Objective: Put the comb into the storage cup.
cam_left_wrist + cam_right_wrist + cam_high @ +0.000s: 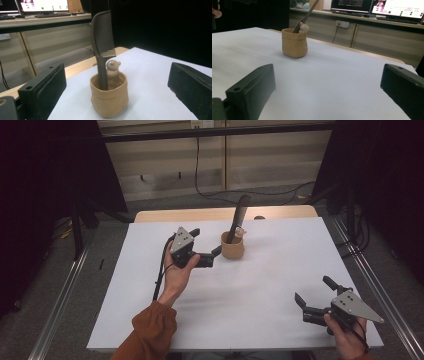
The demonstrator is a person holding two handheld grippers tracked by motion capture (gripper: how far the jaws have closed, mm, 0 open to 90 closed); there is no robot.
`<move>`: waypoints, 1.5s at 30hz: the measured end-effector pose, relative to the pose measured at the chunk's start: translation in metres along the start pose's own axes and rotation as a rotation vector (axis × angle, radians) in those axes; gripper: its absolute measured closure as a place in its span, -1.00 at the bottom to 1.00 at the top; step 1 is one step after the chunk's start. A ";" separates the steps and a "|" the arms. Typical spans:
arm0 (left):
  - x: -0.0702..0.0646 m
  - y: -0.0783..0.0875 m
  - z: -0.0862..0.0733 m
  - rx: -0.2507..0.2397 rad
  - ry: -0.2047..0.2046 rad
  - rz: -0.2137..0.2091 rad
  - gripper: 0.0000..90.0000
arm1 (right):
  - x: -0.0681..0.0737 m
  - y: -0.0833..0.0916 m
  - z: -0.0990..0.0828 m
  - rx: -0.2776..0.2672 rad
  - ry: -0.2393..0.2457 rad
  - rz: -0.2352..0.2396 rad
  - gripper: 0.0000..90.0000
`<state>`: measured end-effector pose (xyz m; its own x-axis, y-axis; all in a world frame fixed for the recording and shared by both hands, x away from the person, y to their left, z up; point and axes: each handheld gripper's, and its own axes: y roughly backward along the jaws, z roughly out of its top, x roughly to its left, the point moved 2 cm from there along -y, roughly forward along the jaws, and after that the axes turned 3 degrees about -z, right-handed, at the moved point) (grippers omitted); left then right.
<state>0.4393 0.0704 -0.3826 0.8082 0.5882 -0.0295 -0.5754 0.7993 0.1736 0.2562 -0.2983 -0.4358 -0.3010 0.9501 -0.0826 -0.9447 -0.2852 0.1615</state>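
Here a white sheet-covered table (250, 290) with a pale wooden far edge stands between black curtains, with desks and lit monitors (398, 7) behind. Near its far middle sits a small tan soft-sided pot (233, 246) holding a dark brown comb (238, 217) upright beside a little bear figure (112, 68). The left gripper (205, 245), raised in the left hand (176, 272), has its jaws spread wide and empty just beside the pot. The right gripper (314, 291) rests low near the table's right front corner, jaws likewise wide apart, holding nothing
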 end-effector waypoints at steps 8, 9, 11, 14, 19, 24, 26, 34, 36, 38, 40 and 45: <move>-0.005 0.017 -0.001 -0.011 -0.002 0.035 -0.95 | 0.002 -0.002 0.001 0.002 0.015 0.006 -1.00; -0.005 0.019 -0.001 -0.001 -0.009 0.049 -0.95 | 0.002 -0.002 0.001 0.002 0.015 0.008 -1.00; -0.007 0.022 0.001 0.010 -0.043 0.064 -0.95 | 0.002 -0.002 0.001 0.001 0.015 0.007 -1.00; -0.010 0.029 0.004 -0.004 -0.031 0.052 -0.95 | 0.001 -0.003 0.001 0.002 0.015 0.003 -1.00; -0.013 0.042 -0.001 -0.005 -0.029 0.055 -0.95 | 0.002 -0.002 0.001 0.006 0.018 0.001 -1.00; -0.007 0.053 -0.009 -0.024 0.009 0.079 -0.95 | 0.002 -0.002 0.001 0.008 0.020 -0.005 -1.00; -0.006 0.056 -0.011 -0.018 0.002 0.096 -0.95 | 0.002 -0.002 0.001 0.009 0.015 -0.005 -1.00; -0.006 0.072 -0.015 -0.015 -0.001 0.134 -0.95 | 0.002 -0.002 0.001 0.009 0.014 -0.006 -1.00; -0.005 0.077 -0.016 -0.013 0.000 0.144 -0.95 | 0.002 -0.002 0.001 0.007 0.013 -0.007 -1.00; -0.004 0.081 -0.019 -0.014 0.012 0.148 -0.95 | 0.001 -0.003 0.001 0.008 0.012 -0.011 -1.00; -0.002 0.085 -0.023 -0.002 0.009 0.168 -0.95 | 0.001 -0.003 0.001 0.008 0.006 -0.013 -1.00; 0.001 0.097 -0.032 -0.014 0.041 0.194 -0.95 | 0.001 -0.002 0.001 0.009 0.004 -0.021 -1.00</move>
<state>0.3808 0.1524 -0.3978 0.6767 0.7354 -0.0369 -0.7214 0.6722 0.1663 0.2578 -0.2972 -0.4353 -0.2811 0.9555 -0.0897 -0.9499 -0.2636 0.1681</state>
